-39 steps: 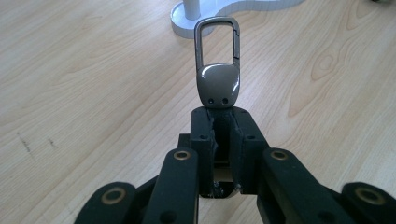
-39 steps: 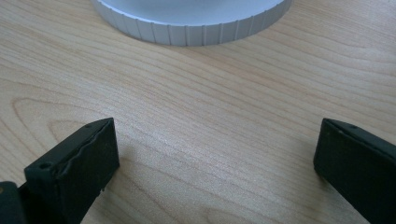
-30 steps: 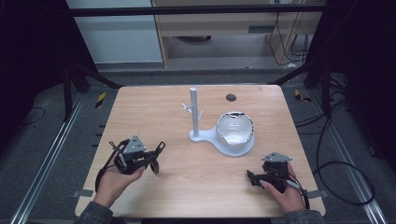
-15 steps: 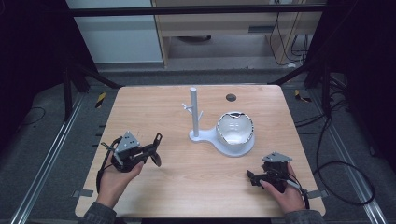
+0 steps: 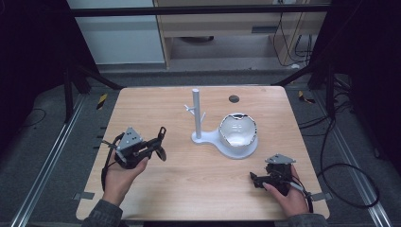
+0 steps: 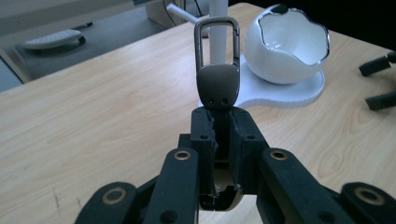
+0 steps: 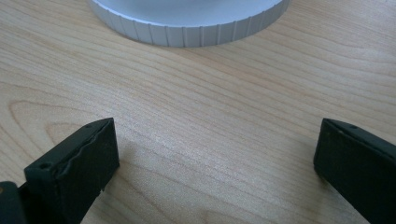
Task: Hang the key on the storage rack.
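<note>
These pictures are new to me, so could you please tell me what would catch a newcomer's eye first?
Most striking is the white stand at the middle of the wooden table: an upright post with small pegs and, beside it on the same base, a cracked-egg-shaped bowl. Next comes the metal key clip, clamped upright in the left gripper and facing the stand. The right gripper rests open on the table's near right side.

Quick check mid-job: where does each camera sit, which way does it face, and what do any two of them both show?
High view: above the person's side, facing forward and down on the wooden table; both hands, left gripper, right gripper.
Left gripper view: rides that gripper, jaws shut on a dark metal carabiner key fob, facing the white egg-shaped bowl on its white post stand.
Right gripper view: low over the table, open jaws, facing the stand's ribbed base.
Shared: the stand.
</note>
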Action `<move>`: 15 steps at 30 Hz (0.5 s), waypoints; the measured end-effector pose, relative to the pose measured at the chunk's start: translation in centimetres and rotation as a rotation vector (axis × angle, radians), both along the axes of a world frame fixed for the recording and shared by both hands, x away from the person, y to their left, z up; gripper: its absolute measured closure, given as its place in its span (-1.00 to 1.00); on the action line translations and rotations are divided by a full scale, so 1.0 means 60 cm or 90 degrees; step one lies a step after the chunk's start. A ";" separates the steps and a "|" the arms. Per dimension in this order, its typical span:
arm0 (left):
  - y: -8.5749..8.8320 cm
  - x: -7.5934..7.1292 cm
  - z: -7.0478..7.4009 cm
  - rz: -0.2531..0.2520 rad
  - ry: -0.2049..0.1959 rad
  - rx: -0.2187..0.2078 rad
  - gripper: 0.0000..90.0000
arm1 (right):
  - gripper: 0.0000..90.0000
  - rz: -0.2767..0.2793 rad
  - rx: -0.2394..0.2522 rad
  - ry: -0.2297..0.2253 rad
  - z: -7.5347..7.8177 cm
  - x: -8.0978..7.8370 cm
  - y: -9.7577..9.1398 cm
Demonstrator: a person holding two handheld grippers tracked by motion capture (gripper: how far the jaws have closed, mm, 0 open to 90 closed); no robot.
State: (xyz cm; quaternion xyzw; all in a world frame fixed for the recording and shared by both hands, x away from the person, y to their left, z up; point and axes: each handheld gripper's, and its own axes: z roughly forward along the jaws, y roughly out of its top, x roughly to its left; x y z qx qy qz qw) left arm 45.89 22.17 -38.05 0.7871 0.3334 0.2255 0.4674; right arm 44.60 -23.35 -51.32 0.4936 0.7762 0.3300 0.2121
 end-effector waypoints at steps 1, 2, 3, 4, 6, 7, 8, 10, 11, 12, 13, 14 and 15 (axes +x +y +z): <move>0.000 0.000 0.000 0.000 0.000 0.000 0.80 | -0.99 0.000 0.000 0.000 0.000 0.000 0.000; -0.005 0.002 0.002 0.002 -0.005 -0.002 0.80 | -0.99 0.000 0.000 0.000 0.000 0.000 0.000; -0.008 0.003 0.003 0.002 -0.009 -0.006 0.80 | -0.99 0.000 0.000 0.000 0.000 0.000 0.000; -0.011 0.004 0.004 0.003 -0.011 -0.013 0.79 | -0.99 0.000 0.000 0.000 0.000 0.000 0.000; -0.019 0.006 0.005 0.006 -0.017 -0.023 0.79 | -0.99 0.000 0.000 0.000 0.000 0.000 0.000; -0.023 0.007 0.007 0.005 -0.018 -0.024 0.79 | -0.99 0.000 0.000 0.000 0.000 0.000 0.000; -0.026 0.008 0.008 0.007 -0.020 -0.025 0.79 | -0.99 0.000 0.000 0.000 0.000 0.000 0.000; -0.035 0.008 0.013 0.006 -0.024 -0.030 0.80 | -0.99 0.000 0.000 0.000 0.000 0.000 0.000; -0.039 0.009 0.016 0.004 -0.028 -0.029 0.80 | -0.99 0.000 0.000 0.000 0.000 0.000 0.000; -0.044 0.010 0.019 -0.001 -0.028 -0.032 0.79 | -0.99 0.000 0.000 0.000 0.000 0.000 0.000; -0.049 0.011 0.022 -0.005 -0.029 -0.029 0.79 | -0.99 0.000 -0.001 0.000 0.000 0.000 0.000; -0.053 0.013 0.025 -0.006 -0.032 -0.025 0.79 | -0.99 0.000 -0.001 0.000 0.000 0.000 0.000; -0.058 0.016 0.028 -0.006 -0.033 -0.024 0.80 | -0.99 0.000 -0.001 0.000 0.000 0.000 0.000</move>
